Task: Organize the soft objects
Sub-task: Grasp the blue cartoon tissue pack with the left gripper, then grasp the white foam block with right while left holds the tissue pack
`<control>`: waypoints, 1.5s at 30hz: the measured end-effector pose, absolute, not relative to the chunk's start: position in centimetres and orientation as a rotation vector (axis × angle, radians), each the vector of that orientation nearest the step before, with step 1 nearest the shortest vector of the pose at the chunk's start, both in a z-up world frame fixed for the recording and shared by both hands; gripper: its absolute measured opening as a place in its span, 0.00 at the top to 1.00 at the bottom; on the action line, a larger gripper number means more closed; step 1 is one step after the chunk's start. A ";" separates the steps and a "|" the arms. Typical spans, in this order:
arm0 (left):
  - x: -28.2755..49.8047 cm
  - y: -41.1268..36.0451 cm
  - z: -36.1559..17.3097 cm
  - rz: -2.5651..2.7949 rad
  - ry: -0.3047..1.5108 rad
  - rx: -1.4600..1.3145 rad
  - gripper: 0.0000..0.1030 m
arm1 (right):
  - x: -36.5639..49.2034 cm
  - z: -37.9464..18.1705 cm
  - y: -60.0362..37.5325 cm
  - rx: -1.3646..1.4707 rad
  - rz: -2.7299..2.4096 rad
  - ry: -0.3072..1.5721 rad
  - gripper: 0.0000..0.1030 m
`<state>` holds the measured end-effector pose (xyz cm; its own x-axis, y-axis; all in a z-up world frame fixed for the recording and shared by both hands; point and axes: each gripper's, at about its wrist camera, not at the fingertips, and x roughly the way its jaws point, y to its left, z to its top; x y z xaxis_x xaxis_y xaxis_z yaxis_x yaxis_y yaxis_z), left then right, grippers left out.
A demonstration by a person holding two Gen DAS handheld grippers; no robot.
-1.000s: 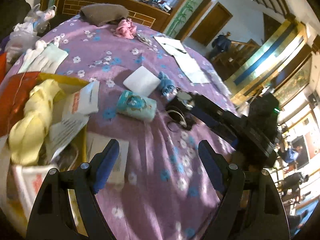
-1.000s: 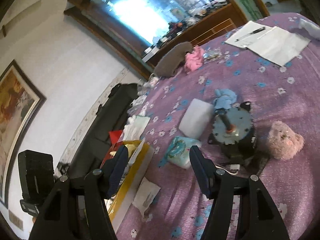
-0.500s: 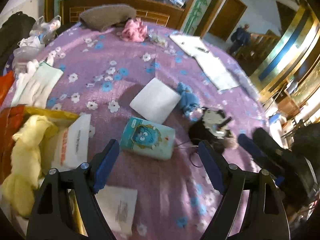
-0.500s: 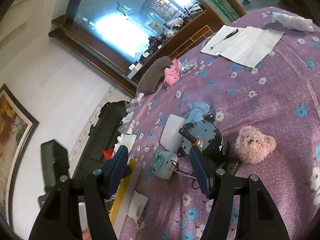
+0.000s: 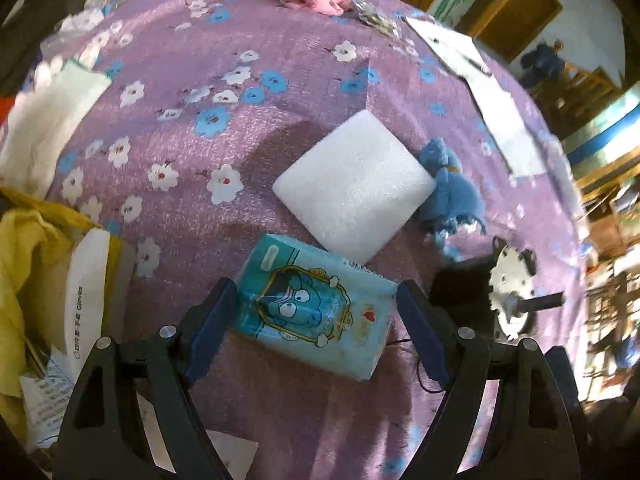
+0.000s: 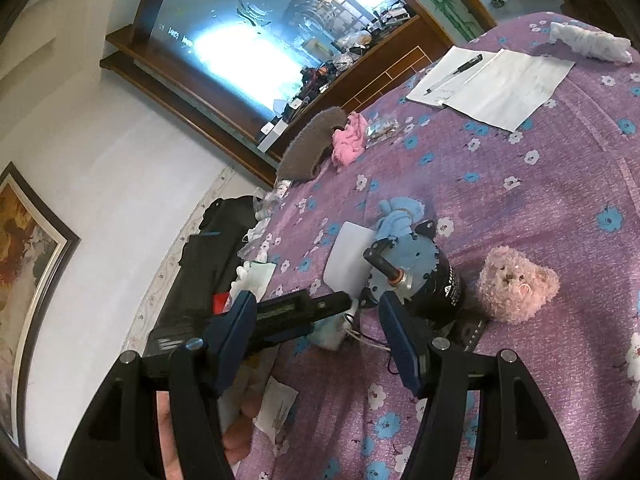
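Tissue pack (image 5: 316,312) sits between my left tongs (image 5: 316,332), spread wide, not gripping; right tongs (image 6: 316,340) released above tabletop (image 6: 520,208).

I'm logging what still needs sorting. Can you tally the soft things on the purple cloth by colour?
Blue: 2, tissue pack, blue plush
Pink: 2, pink teddy bear, pink cloth
White: 2, foam pad, white rag
Brown: 1, fuzzy brown piece
Total: 7

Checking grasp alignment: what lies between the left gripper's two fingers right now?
In the left wrist view, the blue tissue pack lies between the open left gripper's fingers. Nothing else lies in that gap, and no pad is closed on the pack.
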<state>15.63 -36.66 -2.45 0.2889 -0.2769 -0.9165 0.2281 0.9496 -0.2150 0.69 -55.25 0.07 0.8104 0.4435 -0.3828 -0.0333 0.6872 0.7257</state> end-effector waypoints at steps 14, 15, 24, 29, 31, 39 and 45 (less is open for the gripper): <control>14.2 -35.5 -3.1 -0.270 1.135 0.149 0.69 | 0.9 -0.3 -54.9 0.769 0.287 0.594 0.38; 14.0 -35.1 -3.0 -0.276 1.138 0.143 0.77 | 0.9 -0.3 -54.9 0.764 0.284 0.594 0.38; 12.3 -32.9 -2.9 -0.381 1.185 0.002 0.89 | 1.1 -0.8 -55.2 0.774 0.267 0.607 0.38; 10.1 -31.6 -1.6 -0.429 1.161 -0.059 0.89 | 1.1 -0.8 -55.2 0.766 0.265 0.607 0.38; 9.2 -31.0 -0.8 -0.439 1.142 -0.074 0.89 | 1.1 -0.9 -55.1 0.774 0.269 0.611 0.38; 6.8 -28.8 1.0 -0.467 1.116 -0.100 0.89 | 1.0 -0.8 -54.8 0.758 0.267 0.611 0.38; 6.3 -29.1 2.0 -0.500 1.052 -0.072 0.89 | 0.8 -0.7 -54.8 0.752 0.266 0.603 0.38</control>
